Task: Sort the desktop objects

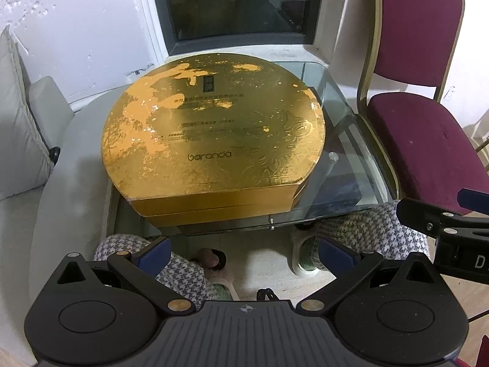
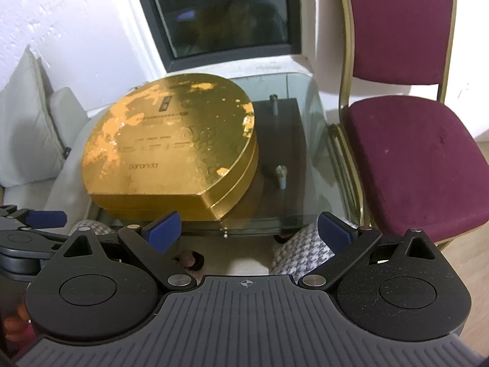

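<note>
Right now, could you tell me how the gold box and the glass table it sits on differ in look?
The gold box is opaque, while the glass table is see-through, showing the floor beneath. The gold box has a rounded outline with one flat side; the glass table has straight edges and rounded corners. The gold box's lid is worn in patches; the glass table looks unmarked. Both have shiny, reflective tops.

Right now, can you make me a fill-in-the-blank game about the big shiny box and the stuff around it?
1. The big round box is the colour ____.
2. The box sits on a table made of ____.
3. The chair beside the table has a seat coloured ____.
4. The left gripper and the right gripper are both ____, holding nothing.

Missing words: gold; glass; dark red; open
</note>
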Available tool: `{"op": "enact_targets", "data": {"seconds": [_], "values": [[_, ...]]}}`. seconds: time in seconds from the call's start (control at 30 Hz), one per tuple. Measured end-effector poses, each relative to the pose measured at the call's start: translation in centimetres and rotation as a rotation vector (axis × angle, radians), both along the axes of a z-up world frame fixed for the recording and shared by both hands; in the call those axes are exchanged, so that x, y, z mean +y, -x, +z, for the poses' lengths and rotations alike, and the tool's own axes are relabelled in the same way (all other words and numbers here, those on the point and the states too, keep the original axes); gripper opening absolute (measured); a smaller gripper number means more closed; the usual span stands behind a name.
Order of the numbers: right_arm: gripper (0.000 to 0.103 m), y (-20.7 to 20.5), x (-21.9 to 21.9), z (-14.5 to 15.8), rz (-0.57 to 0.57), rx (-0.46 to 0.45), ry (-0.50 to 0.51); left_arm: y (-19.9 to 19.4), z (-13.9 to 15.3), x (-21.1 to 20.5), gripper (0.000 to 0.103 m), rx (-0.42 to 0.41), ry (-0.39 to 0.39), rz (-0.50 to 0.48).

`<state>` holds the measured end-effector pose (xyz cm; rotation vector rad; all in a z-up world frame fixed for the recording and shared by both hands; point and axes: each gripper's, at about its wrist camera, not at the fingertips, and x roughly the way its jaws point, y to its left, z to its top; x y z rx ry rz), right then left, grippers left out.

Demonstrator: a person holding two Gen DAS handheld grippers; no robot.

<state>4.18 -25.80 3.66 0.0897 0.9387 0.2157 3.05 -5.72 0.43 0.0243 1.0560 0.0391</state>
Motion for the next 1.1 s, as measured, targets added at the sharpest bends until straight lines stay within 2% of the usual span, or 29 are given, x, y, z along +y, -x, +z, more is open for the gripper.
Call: {"op": "enact_targets", "data": {"seconds": [1.1], "values": [[0.099, -4.5, 5.1, -1.7, 0.064, 0.045, -0.002, -2.7, -1.4, 4.8, 0.102, 0.018, -0.007, 0.084]]}}
